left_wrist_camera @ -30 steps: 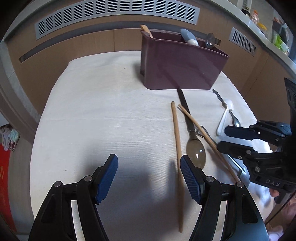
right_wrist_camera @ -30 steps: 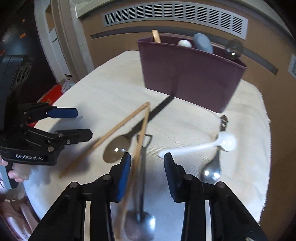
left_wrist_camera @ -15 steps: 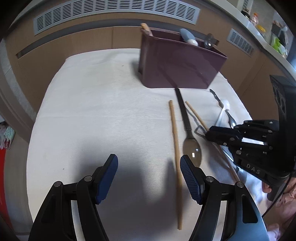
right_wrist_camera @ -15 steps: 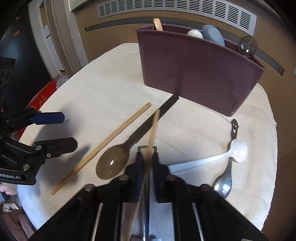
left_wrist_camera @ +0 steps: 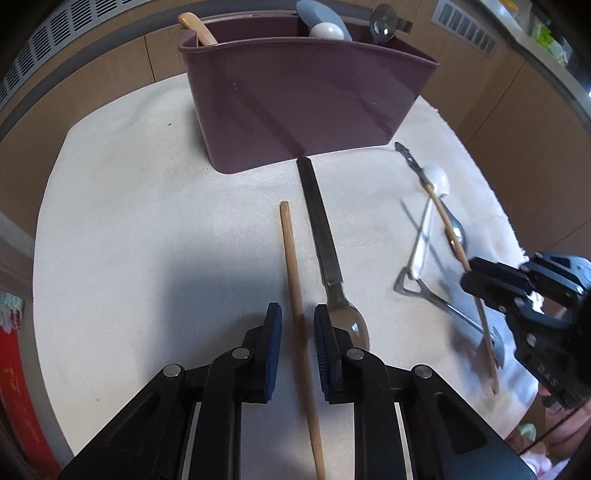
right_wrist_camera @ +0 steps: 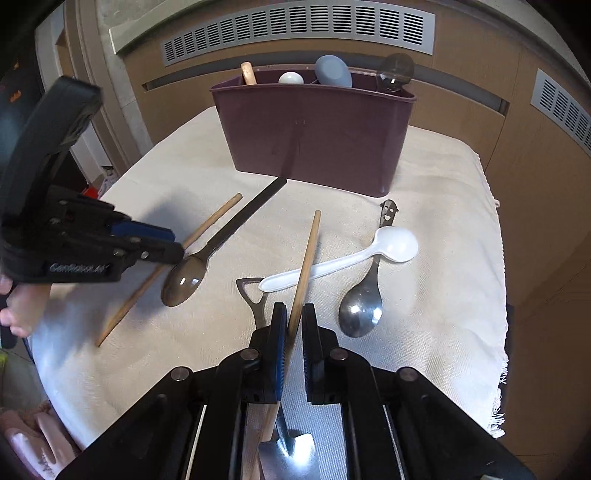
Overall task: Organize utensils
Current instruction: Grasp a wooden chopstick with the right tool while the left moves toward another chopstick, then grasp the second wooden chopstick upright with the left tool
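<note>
At bottom centre of the right wrist view, right gripper (right_wrist_camera: 293, 325) is clamped on a wooden chopstick (right_wrist_camera: 306, 266), pads pressed to the stick w/ no gap showing; stick angles up toward frame centre, its far tip above the cloth, crossing over a white plastic spoon (right_wrist_camera: 343, 258). Under that gripper lies a metal spatula-type utensil (right_wrist_camera: 255, 299) w/ a triangular handle loop. Just right of it, a steel spoon (right_wrist_camera: 360, 306) rests bowl toward the camera, its handle tucked under the white spoon's bowl. Bottom centre of the left wrist view: left gripper (left_wrist_camera: 297, 339) has its pads narrowly apart on either side of a second chopstick (left_wrist_camera: 295, 280) lying flat on the cream tablecloth (left_wrist_camera: 147, 221); cannot tell if the pads touch it yet. Just right of that stick, touching the right pad area, a black-handled spoon (left_wrist_camera: 325, 258) points its handle toward the top of frame. Farther up, centre-top in both views, stands the maroon utensil caddy (left_wrist_camera: 295, 103) on the cloth, already holding a wooden handle (left_wrist_camera: 201, 31), a white and a grey-blue utensil head, and a shiny ladle-like piece at its right end. Behind it, upper frame, wood-panel wall w/ grey vent grilles (right_wrist_camera: 295, 29).
</note>
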Available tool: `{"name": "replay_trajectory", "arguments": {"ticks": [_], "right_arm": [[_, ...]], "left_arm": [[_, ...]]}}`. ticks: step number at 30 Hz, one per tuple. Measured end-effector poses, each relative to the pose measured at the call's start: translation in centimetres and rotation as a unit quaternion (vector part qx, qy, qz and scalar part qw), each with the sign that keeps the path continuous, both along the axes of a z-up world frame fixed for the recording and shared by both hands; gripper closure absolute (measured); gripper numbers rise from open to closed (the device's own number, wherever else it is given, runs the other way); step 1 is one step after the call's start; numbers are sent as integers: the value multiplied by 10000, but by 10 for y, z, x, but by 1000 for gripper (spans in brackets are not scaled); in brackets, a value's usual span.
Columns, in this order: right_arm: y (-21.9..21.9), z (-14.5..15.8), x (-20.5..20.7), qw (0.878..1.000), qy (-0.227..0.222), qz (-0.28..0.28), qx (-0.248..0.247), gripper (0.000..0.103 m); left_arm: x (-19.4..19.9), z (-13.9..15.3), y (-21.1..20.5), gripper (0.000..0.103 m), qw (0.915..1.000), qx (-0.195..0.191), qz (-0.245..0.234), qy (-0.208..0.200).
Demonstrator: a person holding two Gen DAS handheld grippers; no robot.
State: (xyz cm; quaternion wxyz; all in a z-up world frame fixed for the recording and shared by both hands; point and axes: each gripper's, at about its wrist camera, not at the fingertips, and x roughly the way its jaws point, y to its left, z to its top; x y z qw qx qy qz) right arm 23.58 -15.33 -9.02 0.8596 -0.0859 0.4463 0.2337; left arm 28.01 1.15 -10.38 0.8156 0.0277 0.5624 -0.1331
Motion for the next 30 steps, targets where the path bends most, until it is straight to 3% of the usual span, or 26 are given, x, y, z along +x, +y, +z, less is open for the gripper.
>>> {"name": "replay_trajectory", "arguments": {"ticks": [6,8,11,14,20,23,26,30], "right_arm": [[-10,0,0,9995,93,-45,287,96],[-12,-2,2,9987,194,-95,458,96],[-16,1,2,9979,209,-206,577,97],[-17,9,-2,9980,78,-218,584,99],[-18,34,-15,9970,-167,-144,744,100],[-14,34,-19,9985,-313,-131,438,100],[-14,17,-10,9996,124,-70,262,96],[-16,1,1,9978,416,-254,445,70]], "left_arm": [[19,-6,-9,86,9999,-62,24,133],[17,-6,-13,97,9999,71,53,-75],[8,-6,-11,97,9993,-39,174,-332],[-15,7,-4,97,9967,-441,309,-613],[-62,55,12,97,9819,-955,587,-1526],[-74,70,20,97,9755,-1131,733,-1741],[-79,74,25,97,9719,-1172,847,-1860],[-79,71,37,97,9697,-1273,975,-1843]]}}
